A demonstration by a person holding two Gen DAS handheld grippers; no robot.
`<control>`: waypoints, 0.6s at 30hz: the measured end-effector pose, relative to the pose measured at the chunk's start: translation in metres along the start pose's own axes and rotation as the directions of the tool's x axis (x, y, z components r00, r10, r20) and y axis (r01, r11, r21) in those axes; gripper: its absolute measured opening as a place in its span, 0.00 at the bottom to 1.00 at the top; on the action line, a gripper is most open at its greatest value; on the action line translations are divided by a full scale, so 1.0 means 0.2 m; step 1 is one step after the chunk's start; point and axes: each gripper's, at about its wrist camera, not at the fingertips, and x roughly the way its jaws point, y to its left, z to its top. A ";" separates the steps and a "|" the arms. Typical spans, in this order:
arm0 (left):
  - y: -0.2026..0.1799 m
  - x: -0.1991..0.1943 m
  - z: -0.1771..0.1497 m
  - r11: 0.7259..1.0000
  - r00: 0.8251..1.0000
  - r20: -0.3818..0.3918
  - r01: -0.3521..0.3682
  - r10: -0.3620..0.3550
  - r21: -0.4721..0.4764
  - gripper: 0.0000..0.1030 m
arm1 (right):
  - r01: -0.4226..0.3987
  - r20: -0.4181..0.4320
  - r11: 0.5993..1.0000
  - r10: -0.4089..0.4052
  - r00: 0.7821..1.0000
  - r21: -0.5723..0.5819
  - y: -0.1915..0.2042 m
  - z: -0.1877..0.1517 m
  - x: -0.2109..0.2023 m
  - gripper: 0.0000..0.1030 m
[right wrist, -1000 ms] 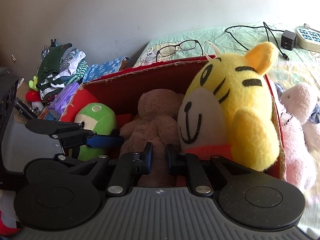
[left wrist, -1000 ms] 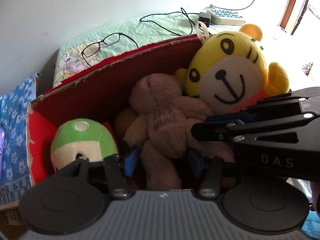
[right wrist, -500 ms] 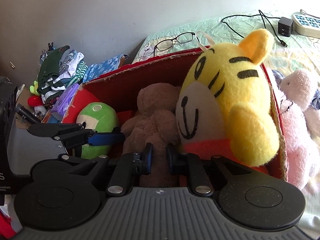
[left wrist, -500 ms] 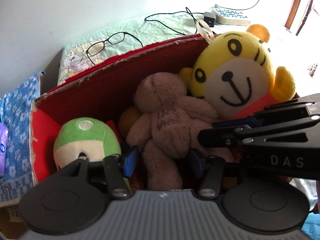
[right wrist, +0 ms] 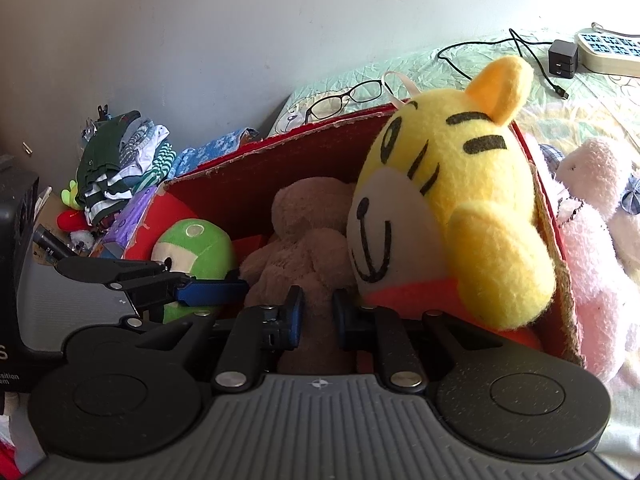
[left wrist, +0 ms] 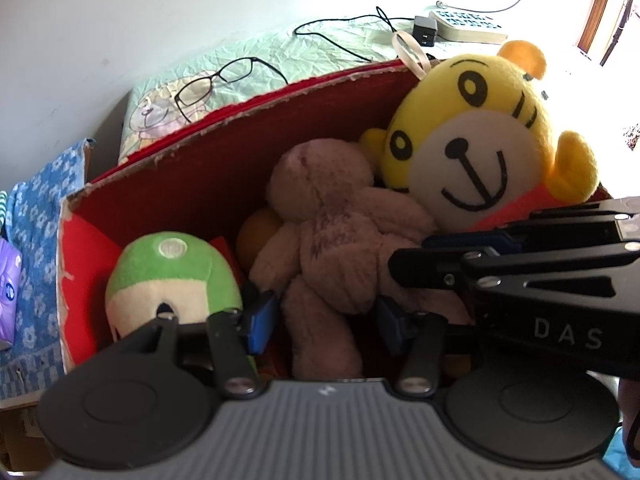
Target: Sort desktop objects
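Note:
A red cardboard box [left wrist: 240,120] [right wrist: 280,144] holds a yellow tiger plush [left wrist: 472,160] [right wrist: 460,200], a brown bear [left wrist: 332,232] [right wrist: 304,216] and a green-and-cream plush [left wrist: 172,276] [right wrist: 196,244]. My left gripper [left wrist: 328,324] hangs over the box's near side. Its blue pads [left wrist: 262,322] flank the bear's leg, with thin dark gaps on both sides. My right gripper [right wrist: 317,320] is shut just above the bear's lower body, below the tiger's chin. It enters the left wrist view from the right [left wrist: 400,266]. Nothing is visibly gripped in it.
Glasses [left wrist: 216,84] [right wrist: 348,96], a charger with cable [left wrist: 424,32] and a power strip [left wrist: 468,26] lie on the bedsheet behind the box. A pink plush [right wrist: 592,216] lies right of the box. Folded clothes [right wrist: 120,160] and a blue floral cloth [left wrist: 36,240] are on its left.
Both views have shifted slightly. The toys lie as before and neither gripper's jaws have changed.

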 end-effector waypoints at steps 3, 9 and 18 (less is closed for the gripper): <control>-0.01 0.00 0.00 1.000 1.000 -0.001 -0.010 0.010 -0.002 0.57 | -0.004 0.001 1.000 0.004 1.000 -0.003 0.00 0.00 0.00 0.15; -0.03 0.01 -0.01 0.999 0.999 -0.007 -0.039 0.039 0.005 0.60 | -0.001 0.015 1.000 0.001 1.000 -0.023 0.00 -0.01 0.00 0.15; -0.05 0.02 -0.03 0.998 0.998 0.001 -0.055 0.055 0.013 0.61 | 0.005 0.021 0.999 -0.004 1.000 -0.044 0.01 -0.01 0.01 0.15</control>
